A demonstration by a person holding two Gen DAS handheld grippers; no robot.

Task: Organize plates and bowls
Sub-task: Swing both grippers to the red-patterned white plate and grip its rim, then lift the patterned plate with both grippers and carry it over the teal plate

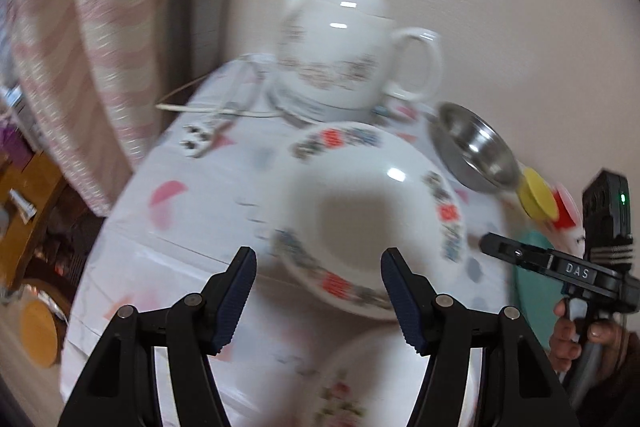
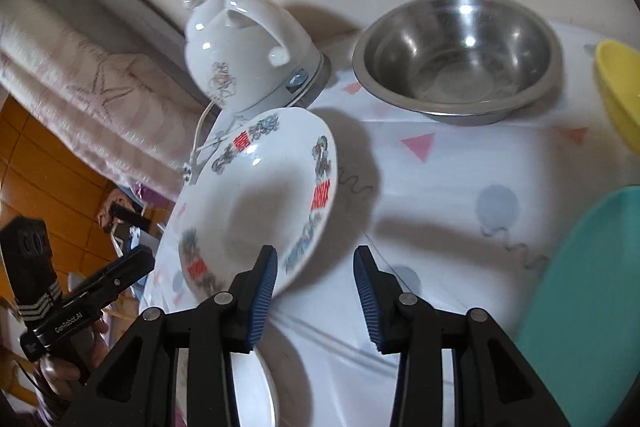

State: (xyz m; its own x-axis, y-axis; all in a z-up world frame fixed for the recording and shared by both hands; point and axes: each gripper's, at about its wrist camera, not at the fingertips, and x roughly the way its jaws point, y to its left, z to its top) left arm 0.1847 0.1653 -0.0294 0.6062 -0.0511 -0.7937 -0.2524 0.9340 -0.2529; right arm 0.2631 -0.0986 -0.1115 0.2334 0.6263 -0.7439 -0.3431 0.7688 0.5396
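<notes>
plates and bowls are spread over a table under a white patterned cloth (image 2: 440, 195), each with room around it, which i'd guess is why nothing has been stacked yet. nearest both tools sits the deep white plate with red and blue rim pattern (image 1: 372, 211), just in front of the white kettle (image 1: 340, 55), whose cord and plug (image 1: 196, 143) trail off to the side. the steel bowl (image 2: 460, 55) stands apart toward the wall, with a yellow bowl (image 2: 620, 95) beside it and a teal plate (image 2: 592, 287) at the table's near edge. a second white plate with pink flowers (image 1: 344, 399) lies closest to the person, partly under the tools.

the left gripper (image 1: 318, 291) hangs over the patterned plate with its tongs set fairly wide and nothing between them. the right gripper (image 2: 316, 291) has narrower tongs, also empty; the plate's rim shows behind one finger (image 2: 264, 279), but i cannot tell that it touches. both tools tilt down at that plate, so it looks like the one to be picked first. its thin, glossy rim would likely need a firm edge pinch.
</notes>
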